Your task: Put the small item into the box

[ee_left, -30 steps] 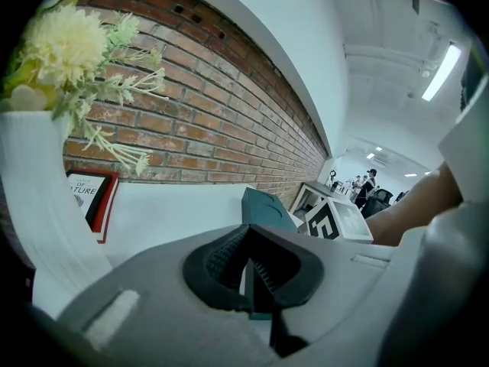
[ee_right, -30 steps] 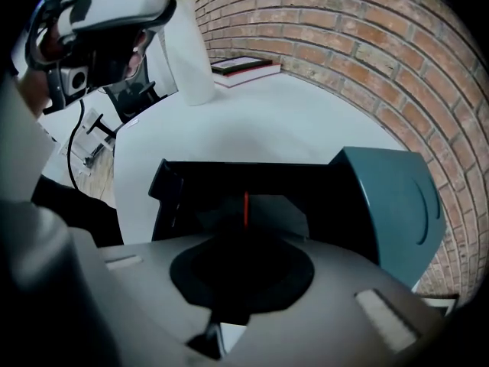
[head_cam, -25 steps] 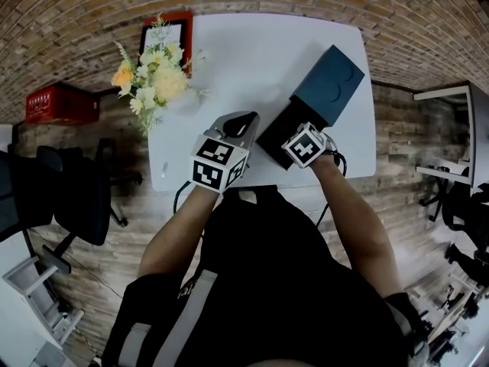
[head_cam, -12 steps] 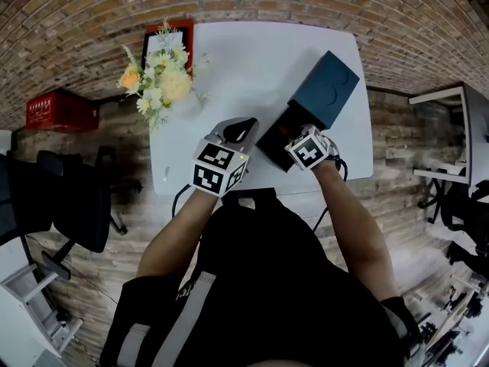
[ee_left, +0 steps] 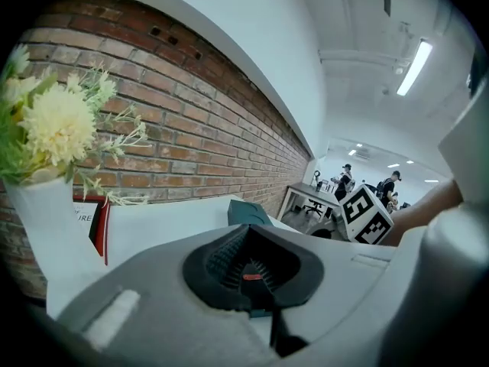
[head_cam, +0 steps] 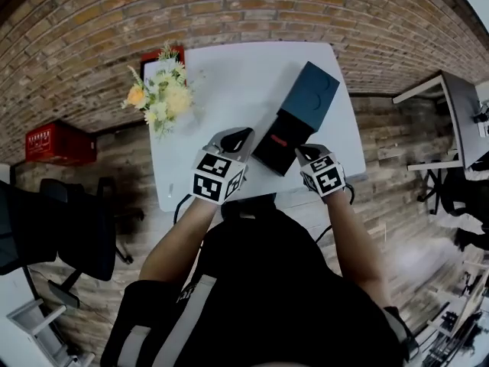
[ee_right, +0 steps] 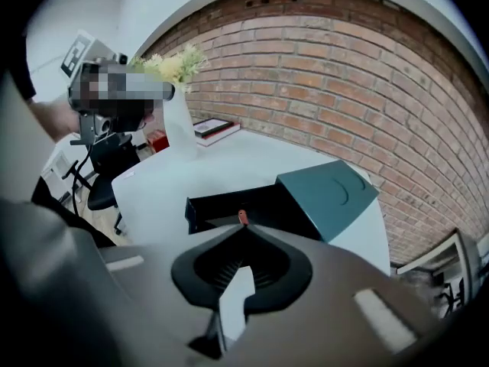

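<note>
A teal box point(head_cam: 312, 92) lies on the white table point(head_cam: 229, 75) with its black drawer point(head_cam: 267, 150) pulled out toward me. A small red item point(head_cam: 279, 141) lies inside the drawer. My left gripper point(head_cam: 237, 136) is shut and empty, just left of the drawer's open end. My right gripper point(head_cam: 308, 153) is shut and empty too, at the drawer's right near corner. In the right gripper view the red item point(ee_right: 242, 218) shows just past the closed tips, inside the drawer point(ee_right: 221, 203), with the teal box point(ee_right: 328, 193) behind. The left gripper view shows the teal box point(ee_left: 246, 213) beyond the shut jaws.
A white vase of yellow flowers point(head_cam: 162, 98) stands at the table's left side, a red-framed sign point(head_cam: 157, 54) behind it. On the floor to the left are a red crate point(head_cam: 59, 142) and a black chair point(head_cam: 76, 220). Another desk point(head_cam: 451, 105) stands at the right.
My right gripper has drawn back from over the drawer to its near right corner, and the red item now shows in the drawer. The left gripper has stayed beside the drawer.
</note>
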Demonstrator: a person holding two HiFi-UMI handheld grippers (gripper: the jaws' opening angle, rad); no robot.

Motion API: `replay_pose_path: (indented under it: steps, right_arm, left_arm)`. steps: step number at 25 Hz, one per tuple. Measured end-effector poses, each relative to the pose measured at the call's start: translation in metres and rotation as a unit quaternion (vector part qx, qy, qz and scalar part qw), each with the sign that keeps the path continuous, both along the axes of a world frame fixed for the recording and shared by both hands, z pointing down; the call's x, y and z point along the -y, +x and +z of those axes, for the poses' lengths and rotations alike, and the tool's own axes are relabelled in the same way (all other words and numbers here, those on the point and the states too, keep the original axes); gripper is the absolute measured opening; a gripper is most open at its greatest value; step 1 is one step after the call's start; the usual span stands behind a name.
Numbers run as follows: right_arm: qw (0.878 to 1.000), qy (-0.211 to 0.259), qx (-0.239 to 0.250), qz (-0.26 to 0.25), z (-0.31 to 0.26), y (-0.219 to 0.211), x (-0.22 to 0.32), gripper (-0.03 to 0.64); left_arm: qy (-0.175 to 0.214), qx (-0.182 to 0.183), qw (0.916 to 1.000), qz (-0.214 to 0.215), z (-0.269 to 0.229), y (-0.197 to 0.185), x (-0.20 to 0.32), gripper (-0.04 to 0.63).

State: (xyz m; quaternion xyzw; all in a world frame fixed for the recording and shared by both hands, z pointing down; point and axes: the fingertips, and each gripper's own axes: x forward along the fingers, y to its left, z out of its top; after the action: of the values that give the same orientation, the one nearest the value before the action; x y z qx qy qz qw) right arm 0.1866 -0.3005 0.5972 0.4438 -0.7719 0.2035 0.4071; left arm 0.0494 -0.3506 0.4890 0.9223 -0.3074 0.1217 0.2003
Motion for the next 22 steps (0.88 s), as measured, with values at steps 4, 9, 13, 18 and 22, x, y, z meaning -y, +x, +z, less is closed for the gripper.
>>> replay_pose_path:
  steps: [4, 9, 13, 18, 22]
  right_arm:
    - [0.998, 0.025, 0.031, 0.048, -0.013, 0.015, -0.016, 0.002]
    - [0.993, 0.050, 0.072, 0.080, -0.034, 0.035, -0.026, 0.002]
    - [0.986, 0.083, 0.112, 0.095, -0.060, 0.057, -0.020, 0.001]
    - [0.971, 0.139, 0.169, 0.092, -0.107, 0.080, -0.018, 0.000]
    - [0.961, 0.182, 0.195, 0.079, -0.136, 0.106, -0.007, 0.000]
  left_arm:
    - [0.009, -0.013, 0.9998, 0.010, -0.014, 0.005, -0.002, 0.006]
    - [0.034, -0.002, 0.9991, 0.023, -0.029, 0.020, -0.009, 0.006]
    - [0.035, -0.013, 0.9993, 0.009, -0.043, 0.033, -0.010, 0.006]
    - [0.037, 0.010, 0.9992, -0.006, -0.055, 0.059, -0.004, 0.006]
    - [0.059, 0.009, 0.9972, -0.044, -0.080, 0.068, 0.010, 0.006]
